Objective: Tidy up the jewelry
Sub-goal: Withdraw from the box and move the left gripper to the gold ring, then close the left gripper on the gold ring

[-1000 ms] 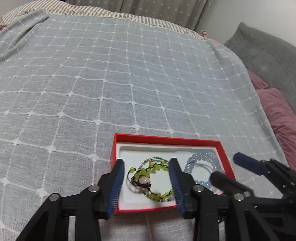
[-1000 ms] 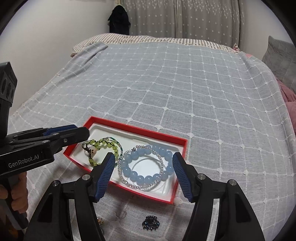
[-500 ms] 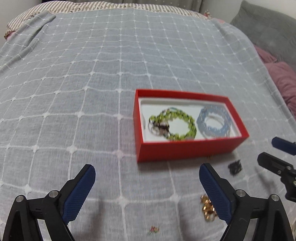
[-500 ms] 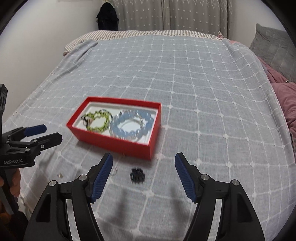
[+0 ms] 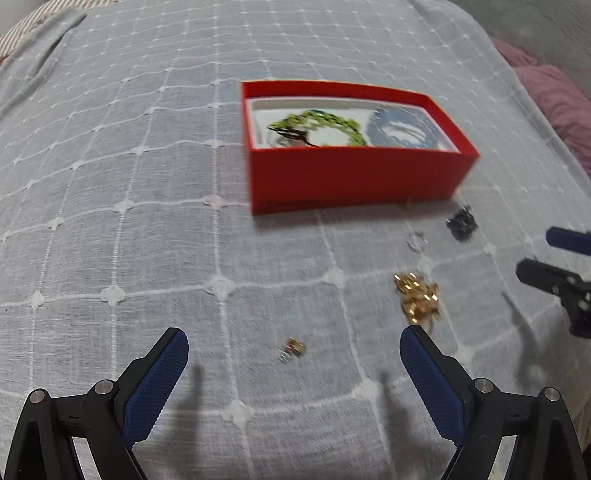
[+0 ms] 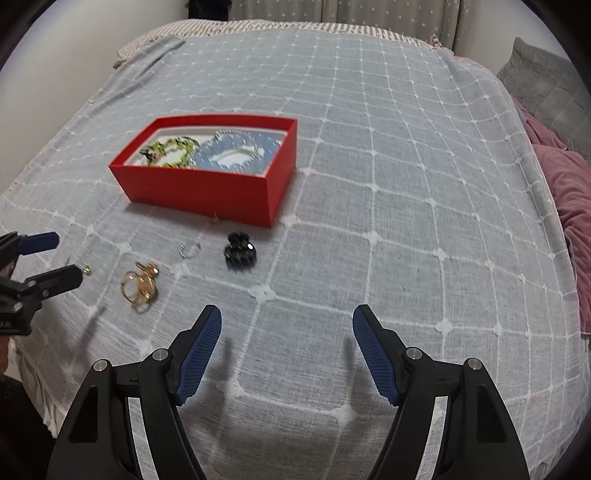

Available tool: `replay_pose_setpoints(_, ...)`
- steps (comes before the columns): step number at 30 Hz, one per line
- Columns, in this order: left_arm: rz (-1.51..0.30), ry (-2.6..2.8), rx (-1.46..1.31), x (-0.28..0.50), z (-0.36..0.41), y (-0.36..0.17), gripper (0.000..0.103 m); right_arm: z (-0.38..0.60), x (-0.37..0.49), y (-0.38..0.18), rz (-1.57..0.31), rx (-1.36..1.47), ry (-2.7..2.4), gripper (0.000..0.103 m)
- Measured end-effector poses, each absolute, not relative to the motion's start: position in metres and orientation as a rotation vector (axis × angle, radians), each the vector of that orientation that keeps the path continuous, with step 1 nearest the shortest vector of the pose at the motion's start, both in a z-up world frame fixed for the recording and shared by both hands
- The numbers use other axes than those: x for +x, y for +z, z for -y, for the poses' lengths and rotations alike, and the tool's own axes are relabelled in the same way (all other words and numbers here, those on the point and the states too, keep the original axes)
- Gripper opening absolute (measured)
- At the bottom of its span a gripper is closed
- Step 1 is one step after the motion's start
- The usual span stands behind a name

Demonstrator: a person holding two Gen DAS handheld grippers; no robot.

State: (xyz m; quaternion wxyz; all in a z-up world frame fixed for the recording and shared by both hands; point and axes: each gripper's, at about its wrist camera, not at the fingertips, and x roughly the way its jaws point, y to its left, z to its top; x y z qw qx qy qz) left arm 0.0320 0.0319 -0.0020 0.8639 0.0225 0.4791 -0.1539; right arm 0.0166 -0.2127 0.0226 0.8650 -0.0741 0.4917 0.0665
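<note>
A red box on the bed holds a green bead bracelet and a blue bead bracelet. In front of it lie a black hair claw, a small silver ring, a gold jewelry cluster and a tiny stud. My left gripper is wide open just above the stud, holding nothing. My right gripper is open over bare cloth, short of the hair claw.
The bed wears a grey spread with a white grid. Pink bedding and a grey cushion lie at the right. A striped pillow sits at the head. The near left bed edge drops away.
Both grippers have drawn back from over the box toward the near side of the bed. The left jaws opened wide and the right jaws widened a little. Both bracelets stay in the box.
</note>
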Motion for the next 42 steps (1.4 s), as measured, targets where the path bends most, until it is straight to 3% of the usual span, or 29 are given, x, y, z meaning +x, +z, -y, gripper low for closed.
replay_pose_setpoints(9, -0.991, -0.443, 0.124, 0.017, 0.009, -0.004, 0.092, 0.218, 0.019, 0.009, -1.075, -0.181, 0.122, 0.076)
replay_pose_setpoints(14, -1.006, -0.501, 0.12, 0.018, 0.028, -0.008, 0.072, 0.219, 0.022, 0.001, -1.099, -0.188, 0.118, 0.076)
replay_pose_setpoints(16, -1.015, -0.511, 0.11, 0.021, 0.032, -0.011, 0.055, 0.218, 0.023, -0.001, -1.101, -0.186, 0.123, 0.076)
replay_pose_setpoints(23, -1.035, -0.485, 0.056, 0.033, 0.037, -0.019, 0.033, 0.217, 0.025, -0.003, -1.092, -0.193, 0.128, 0.078)
replay_pose_setpoints(25, -1.037, -0.479, 0.051, 0.035, 0.036, -0.019, 0.02, 0.217, 0.024, -0.004, -1.089, -0.195, 0.129, 0.078)
replay_pose_setpoints(32, -1.035, -0.476, 0.087, 0.036, 0.036, -0.012, 0.016, 0.217, 0.024, -0.002, -1.087, -0.19, 0.141, 0.078)
replay_pose_setpoints(35, -1.026, -0.476, 0.081, 0.035, 0.03, -0.005, 0.009, 0.216, 0.024, 0.0, -1.084, -0.169, 0.154, 0.078)
replay_pose_setpoints(36, -1.023, -0.473, 0.08, 0.034, 0.028, -0.004, 0.002, 0.215, 0.025, 0.001, -1.084, -0.157, 0.16, 0.078)
replay_pose_setpoints(42, -1.019, -0.461, 0.076, 0.033, 0.018, -0.001, 0.001, 0.205, 0.036, 0.0, -1.084, -0.1, 0.182, 0.078)
